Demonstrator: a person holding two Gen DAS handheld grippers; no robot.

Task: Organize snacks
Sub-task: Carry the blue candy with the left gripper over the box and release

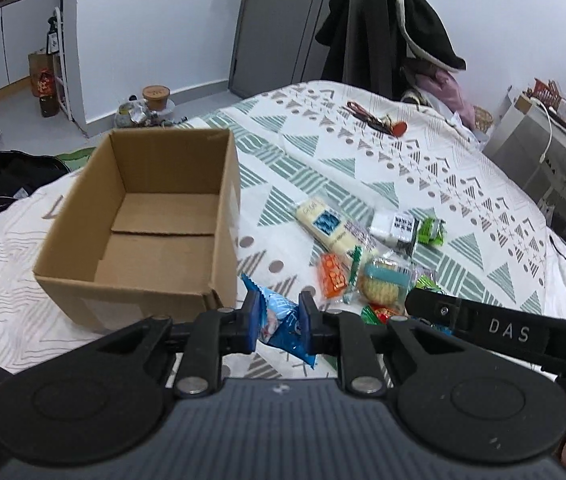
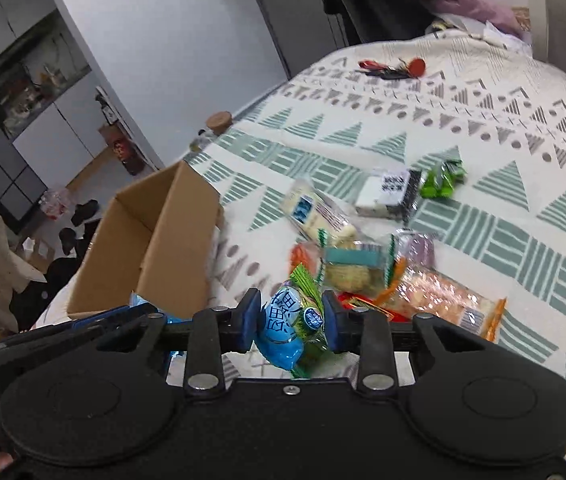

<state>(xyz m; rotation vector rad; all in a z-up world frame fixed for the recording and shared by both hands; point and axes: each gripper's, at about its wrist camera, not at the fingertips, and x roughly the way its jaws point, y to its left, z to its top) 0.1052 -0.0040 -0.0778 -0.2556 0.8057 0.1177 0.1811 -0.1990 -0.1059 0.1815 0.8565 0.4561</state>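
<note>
So, progress: barely begun; nothing lies in the cardboard box yet.
Box: open-topped, on the bed's near left.
Left gripper: clamped on a blue packet, just right of the box's near corner.
Right gripper: clamped on a blue-and-green packet.
Left to do: the snack pile, right of the box on the patterned bedspread, awaits boxing.

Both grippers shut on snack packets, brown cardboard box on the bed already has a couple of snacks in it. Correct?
Not quite. The left wrist view shows the brown cardboard box empty, only its bare bottom flaps visible. The rest holds: left gripper grips a blue snack packet, right gripper a blue-and-green packet.
</note>
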